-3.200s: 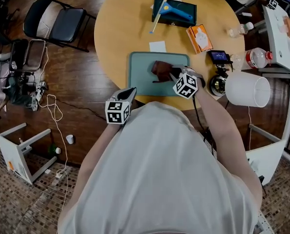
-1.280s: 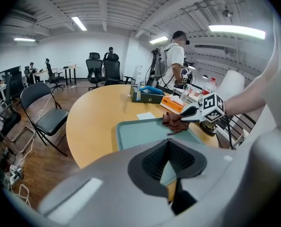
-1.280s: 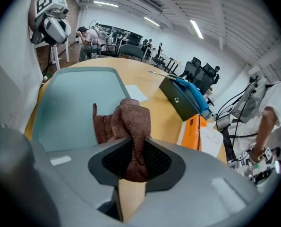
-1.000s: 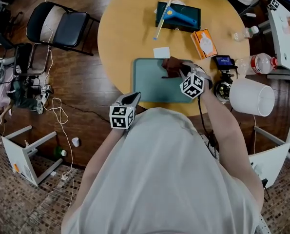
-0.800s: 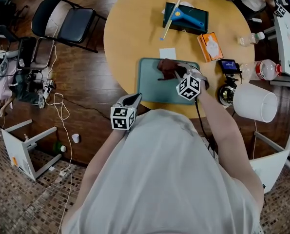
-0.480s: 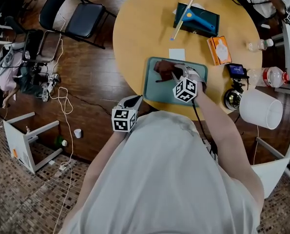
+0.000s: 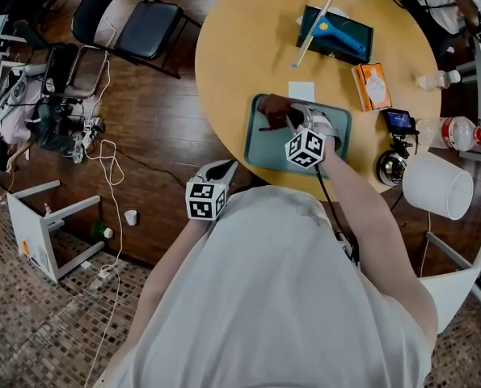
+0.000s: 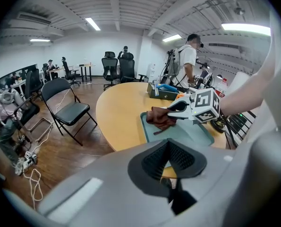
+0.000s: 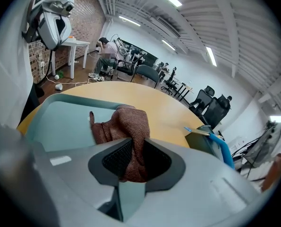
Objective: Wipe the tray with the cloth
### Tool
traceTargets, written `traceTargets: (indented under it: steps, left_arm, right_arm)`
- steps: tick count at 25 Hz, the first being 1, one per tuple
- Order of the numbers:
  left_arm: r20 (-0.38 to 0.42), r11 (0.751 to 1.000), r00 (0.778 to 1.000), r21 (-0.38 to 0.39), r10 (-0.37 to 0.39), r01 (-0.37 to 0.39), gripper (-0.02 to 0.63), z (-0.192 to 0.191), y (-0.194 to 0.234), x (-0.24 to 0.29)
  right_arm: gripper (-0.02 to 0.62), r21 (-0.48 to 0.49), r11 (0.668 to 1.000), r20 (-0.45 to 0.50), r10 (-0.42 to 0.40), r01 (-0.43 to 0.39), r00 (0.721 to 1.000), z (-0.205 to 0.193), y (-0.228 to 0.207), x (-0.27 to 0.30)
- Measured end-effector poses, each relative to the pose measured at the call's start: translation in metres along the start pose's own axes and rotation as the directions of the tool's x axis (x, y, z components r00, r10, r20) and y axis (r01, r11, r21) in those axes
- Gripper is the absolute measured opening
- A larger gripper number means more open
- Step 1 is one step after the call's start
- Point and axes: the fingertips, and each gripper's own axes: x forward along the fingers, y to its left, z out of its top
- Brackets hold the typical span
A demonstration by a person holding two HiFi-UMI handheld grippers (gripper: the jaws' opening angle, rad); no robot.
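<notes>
The brown terry cloth (image 7: pixel 273 111) lies bunched on the far left part of the teal rectangular plastic tray (image 7: pixel 262 149), which sits at the near edge of the round yellow table (image 7: pixel 240 39). The right gripper (image 7: pixel 291 120) has its jaws clamped on a fold of the cloth, evidently so it can drag the cloth as a wiping pad. The left gripper (image 7: pixel 222 170) hangs off the table's near left edge, jaws together on nothing, apparently kept clear of the stroke.

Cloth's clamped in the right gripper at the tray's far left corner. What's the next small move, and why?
Probably drag the cloth toward you along the tray. The right gripper is shut on it at the far left corner, and the tray's near strip lies bare, likely not yet wiped on this pass. The left gripper hangs shut, away from the tray.
</notes>
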Motion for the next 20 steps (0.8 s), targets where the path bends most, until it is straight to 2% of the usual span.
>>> traceTargets:
  steps: [8, 13, 16, 20]
  left_arm:
    - [0.002, 1.0, 1.0, 0.0, 0.011, -0.011, 0.0, -0.002, -0.001, -0.003]
    - [0.002, 1.0, 1.0, 0.001, 0.008, -0.008, 0.0, -0.002, -0.002, -0.005]
    - [0.006, 1.0, 1.0, 0.01, -0.014, 0.014, 0.0, 0.001, -0.007, 0.0]
    - [0.015, 0.998, 0.998, 0.033, -0.06, 0.06, 0.0, 0.012, -0.018, 0.011]
  right_arm:
    - [0.08, 0.007, 0.999, 0.021, 0.036, -0.037, 0.999, 0.015, 0.012, 0.014]
    - [0.08, 0.028, 0.999, 0.031, 0.026, -0.027, 0.999, 0.013, 0.01, 0.004]
    - [0.08, 0.095, 0.995, 0.053, -0.017, 0.012, 0.998, 0.01, -0.002, -0.017]
    - [0.08, 0.226, 0.971, 0.092, -0.095, 0.072, 0.991, 0.006, -0.019, -0.056]
